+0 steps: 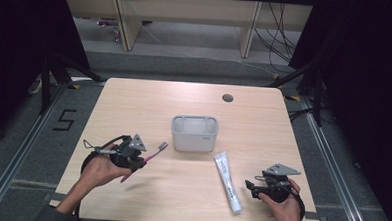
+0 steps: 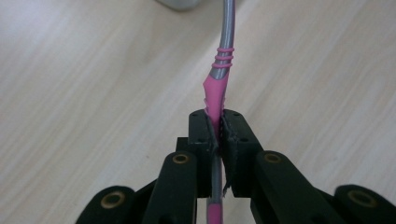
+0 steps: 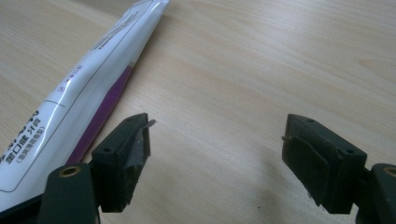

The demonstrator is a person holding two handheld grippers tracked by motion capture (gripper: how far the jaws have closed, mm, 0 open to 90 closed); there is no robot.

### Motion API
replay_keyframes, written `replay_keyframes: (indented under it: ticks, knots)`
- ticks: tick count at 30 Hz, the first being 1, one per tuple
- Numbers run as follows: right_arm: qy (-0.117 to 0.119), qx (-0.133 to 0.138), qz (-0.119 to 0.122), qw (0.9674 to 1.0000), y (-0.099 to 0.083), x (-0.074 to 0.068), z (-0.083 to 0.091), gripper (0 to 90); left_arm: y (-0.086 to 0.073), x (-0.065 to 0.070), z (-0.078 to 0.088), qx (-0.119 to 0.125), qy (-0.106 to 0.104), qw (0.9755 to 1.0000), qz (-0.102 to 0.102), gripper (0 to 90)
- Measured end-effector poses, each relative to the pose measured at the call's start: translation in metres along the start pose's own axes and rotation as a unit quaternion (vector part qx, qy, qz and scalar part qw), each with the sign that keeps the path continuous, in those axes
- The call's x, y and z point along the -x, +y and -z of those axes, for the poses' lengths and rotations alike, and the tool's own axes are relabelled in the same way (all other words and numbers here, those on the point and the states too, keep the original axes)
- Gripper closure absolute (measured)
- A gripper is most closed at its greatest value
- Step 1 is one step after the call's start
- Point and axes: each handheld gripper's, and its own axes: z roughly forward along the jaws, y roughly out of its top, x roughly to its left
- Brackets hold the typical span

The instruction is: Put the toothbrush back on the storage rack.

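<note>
The step in hand looks like the carry: the left gripper (image 1: 141, 155) has the toothbrush (image 1: 154, 152) pinched by its pink handle and holds it clear of the table (image 1: 134, 103), near the table's left edge and just left of the grey holder (image 1: 194, 133). In the left gripper view the jaws are clamped tight on the pink grip of the toothbrush (image 2: 215, 93), with the grey neck running away from them toward the holder's rim at the top of that picture. From above, the bristle end points up and to the right, toward the holder, which stands about the middle of the table and seems empty as far as the high view shows.

The right gripper (image 1: 250, 187) sits low near the table's front right corner with its jaws spread wide and nothing between them. The toothpaste tube (image 1: 227, 182) lies flat just to its left, running from near the holder down toward the front edge; in the right gripper view the tube (image 3: 84, 93) lies beside the left jaw, outside the gap.

The next move likely calls for bringing the toothbrush over one of the holder's compartments, tipping it closer to upright so an end can enter the opening, lowering it in and then letting go. The handle end sticks out behind the jaws, so which end goes in first needs deciding. The tube would seem to be the right gripper's job afterwards, and it would have to shift left to straddle it.
</note>
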Motion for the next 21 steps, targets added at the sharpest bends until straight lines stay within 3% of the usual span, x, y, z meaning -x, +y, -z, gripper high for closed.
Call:
replay_keyframes:
  ticks: [3,5,7,12,13,14,15,16,17,18,19,20,21]
  knots:
    - [0.000,0.000,-0.001,1.0000,0.000,0.000,0.000,24.3,0.001,-0.007,0.006,0.033,0.005,0.9994,0.009,82.2]
    - [-0.003,0.000,0.000,1.0000,0.000,0.000,0.000,24.3,0.001,-0.007,0.007,0.040,0.007,0.9990,0.018,82.2]
    - [-0.002,0.000,-0.001,1.0000,0.000,0.000,0.000,24.4,0.001,-0.010,0.009,0.075,0.019,0.9964,0.032,82.3]
    - [0.000,0.000,-0.001,1.0000,0.000,0.000,0.000,24.3,0.003,-0.014,0.014,0.106,0.026,0.9933,0.036,82.3]
    - [0.002,0.000,-0.002,1.0000,0.000,0.000,0.000,24.3,0.004,-0.015,0.016,0.124,0.026,0.9911,0.042,82.2]
    - [0.002,0.000,-0.002,1.0000,0.000,0.000,0.000,24.3,0.004,-0.015,0.016,0.124,0.026,0.9911,0.042,82.2]
    - [0.004,0.003,-0.003,1.0000,0.000,0.000,-0.001,24.3,0.005,-0.017,0.020,0.143,0.024,0.9882,0.050,82.2]
    - [0.004,0.003,-0.003,1.0000,0.000,0.000,-0.001,24.3,0.005,-0.017,0.020,0.143,0.024,0.9882,0.050,82.2]
    - [0.004,0.000,-0.003,1.0000,0.000,0.000,-0.001,24.3,0.007,-0.020,0.024,0.159,0.023,0.9854,0.056,82.2]
    - [0.004,0.000,-0.003,1.0000,0.000,0.000,-0.001,24.3,0.007,-0.020,0.024,0.159,0.023,0.9854,0.056,82.2]
    - [0.002,-0.002,-0.001,1.0000,0.000,0.001,-0.001,24.3,0.009,-0.022,0.028,0.180,0.030,0.9807,0.070,82.3]
    - [0.010,0.001,0.011,0.9999,0.000,0.003,-0.003,24.3,0.009,-0.022,0.028,0.180,0.030,0.9807,0.070,82.2]
    - [0.010,-0.003,0.007,0.9999,0.000,0.002,-0.002,24.3,0.011,-0.024,0.031,0.201,0.028,0.9757,0.082,82.2]
